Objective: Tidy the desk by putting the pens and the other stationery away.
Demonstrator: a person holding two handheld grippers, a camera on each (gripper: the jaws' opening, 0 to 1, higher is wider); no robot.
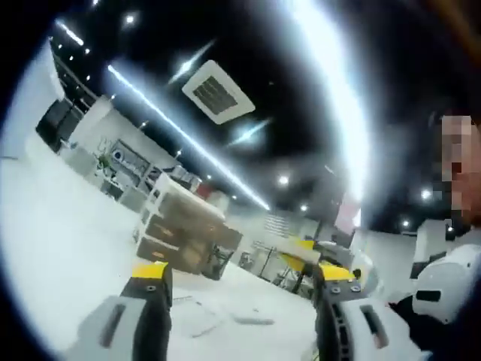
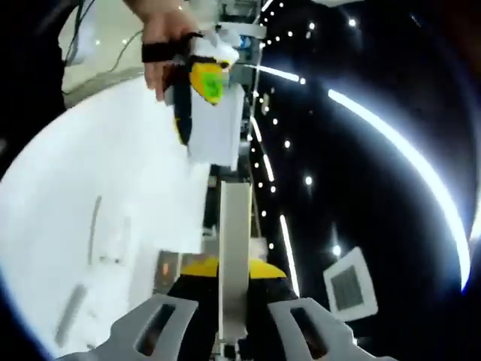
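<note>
In the left gripper view my left gripper [image 1: 242,280] stands open, its yellow-tipped jaws wide apart over the white desk [image 1: 68,248]. Blurred pens [image 1: 252,320] lie on the desk ahead of the jaws, and nothing is between them. In the right gripper view my right gripper [image 2: 233,269] has its jaws close together on a narrow white bar [image 2: 234,226] that stands up between them. What the bar is I cannot tell. Beyond it a hand [image 2: 160,45] holds the left gripper [image 2: 197,84] above the desk [image 2: 90,165]. Faint pen shapes [image 2: 95,218] lie on that desk.
A person in white [image 1: 451,282] stands at the right of the left gripper view. Past the desk's far edge are a white rack with brown boxes [image 1: 186,226] and yellow furniture [image 1: 307,254]. Both views tilt up to a dark ceiling with light strips.
</note>
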